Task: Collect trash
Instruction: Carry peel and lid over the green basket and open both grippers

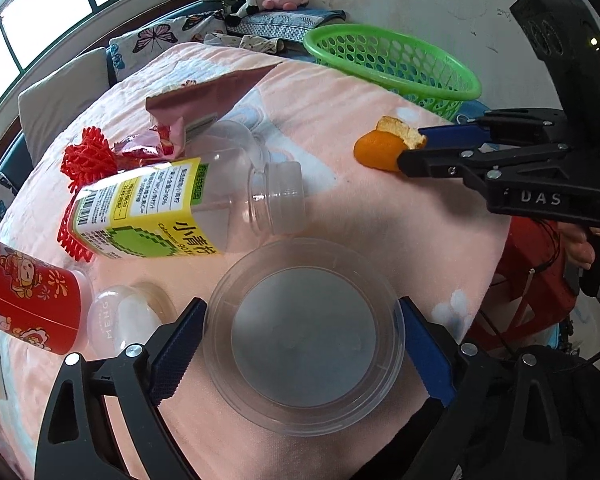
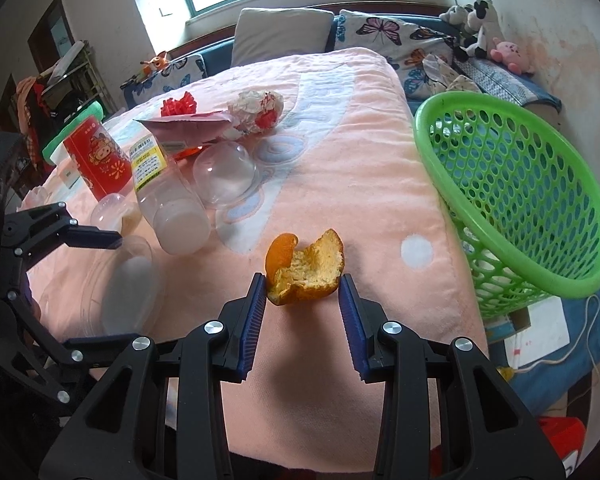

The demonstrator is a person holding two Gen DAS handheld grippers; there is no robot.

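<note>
A clear round plastic container (image 1: 304, 336) lies on the pink blanket between the fingers of my open left gripper (image 1: 302, 320), which straddles it without squeezing. An orange peel (image 2: 306, 270) lies on the blanket between the fingers of my open right gripper (image 2: 303, 284); its left pad looks to touch the peel, the right pad stands apart. The peel (image 1: 384, 148) and right gripper (image 1: 412, 148) also show in the left wrist view. A green plastic basket (image 2: 540, 200) hangs over the table's right edge.
An empty clear bottle with a yellow-green label (image 1: 180, 208), a red printed cup (image 1: 28, 292), a small clear lid (image 1: 120, 320), a clear dome (image 2: 224, 176), a pink paper bag (image 1: 204, 100), red netting (image 1: 88, 156) and crumpled wrappers (image 2: 256, 110) lie on the blanket's left. Sofa cushions lie behind.
</note>
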